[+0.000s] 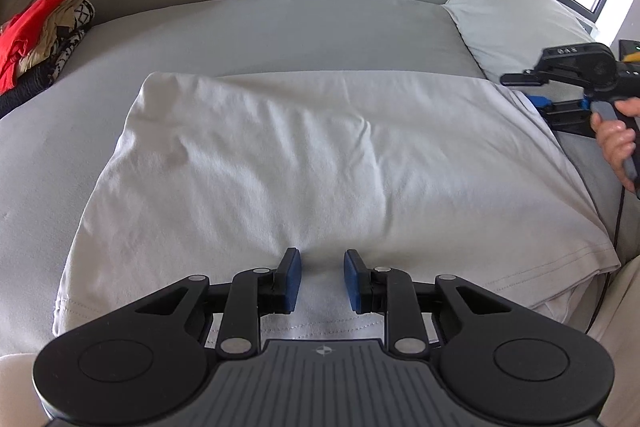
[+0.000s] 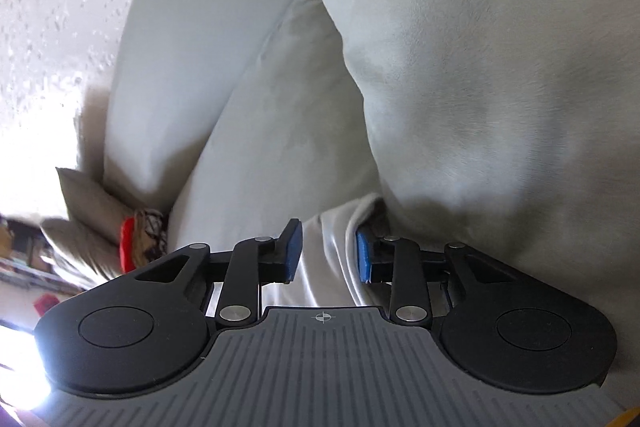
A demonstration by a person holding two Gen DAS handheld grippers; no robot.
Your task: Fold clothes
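I've got the white shirt (image 1: 312, 163) spread flat on the grey sofa (image 1: 280, 27), filling the middle of the left view. My left gripper (image 1: 322, 281) sits on its near hem, jaws partly open, pinching nothing yet. My right gripper (image 2: 329, 253), lower centre in its view, is partly open around the shirt's edge. Looks like the grab stage: next, close both and lift together.

I see a grey sofa seat (image 1: 248, 27) w/ a white shirt (image 1: 320, 163) spread flat across it, clothes pile (image 1: 40, 35) at far left, pale pillow (image 1: 512, 19) at right.
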